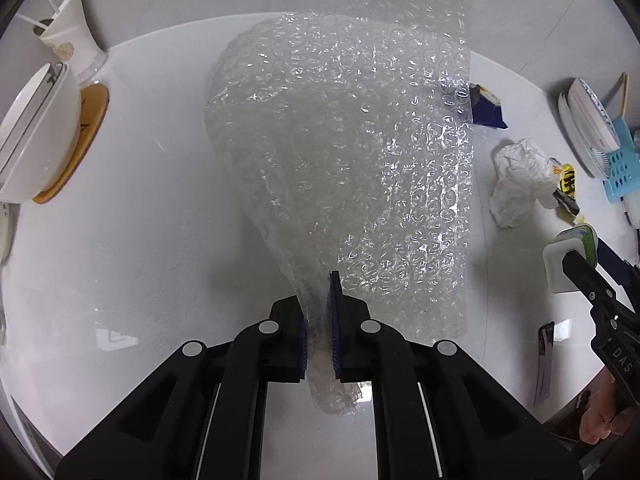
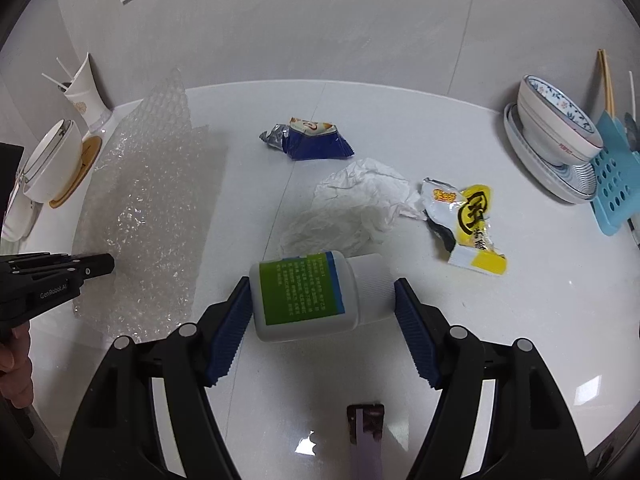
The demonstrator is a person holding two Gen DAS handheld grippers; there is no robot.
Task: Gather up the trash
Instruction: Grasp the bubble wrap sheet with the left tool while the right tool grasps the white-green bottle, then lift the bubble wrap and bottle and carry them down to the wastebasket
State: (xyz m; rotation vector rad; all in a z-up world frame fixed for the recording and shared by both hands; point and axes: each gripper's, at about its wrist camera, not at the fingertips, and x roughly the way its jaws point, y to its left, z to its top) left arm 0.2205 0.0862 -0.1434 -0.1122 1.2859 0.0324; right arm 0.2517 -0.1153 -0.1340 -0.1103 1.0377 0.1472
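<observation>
A clear sheet of bubble wrap [image 1: 344, 152] hangs over the white counter, its near corner pinched in my left gripper [image 1: 318, 328], which is shut on it. In the right wrist view the same bubble wrap [image 2: 144, 208] stands lifted at the left, beside the left gripper [image 2: 105, 266]. My right gripper [image 2: 320, 300] is shut on a white bottle with a green label [image 2: 304, 294], held sideways, one pad on its base and one on its cap. The bottle [image 1: 570, 258] shows at the right edge of the left wrist view.
A blue snack wrapper [image 2: 310, 138], crumpled white paper [image 2: 352, 208] and a yellow wrapper [image 2: 466, 222] lie on the counter [image 2: 520, 320]. Stacked bowls [image 2: 556, 132] and a blue rack [image 2: 616, 184] stand right; a white bowl [image 2: 52, 164] and cup [image 2: 84, 96] stand left. A purple strip [image 2: 366, 436] lies near.
</observation>
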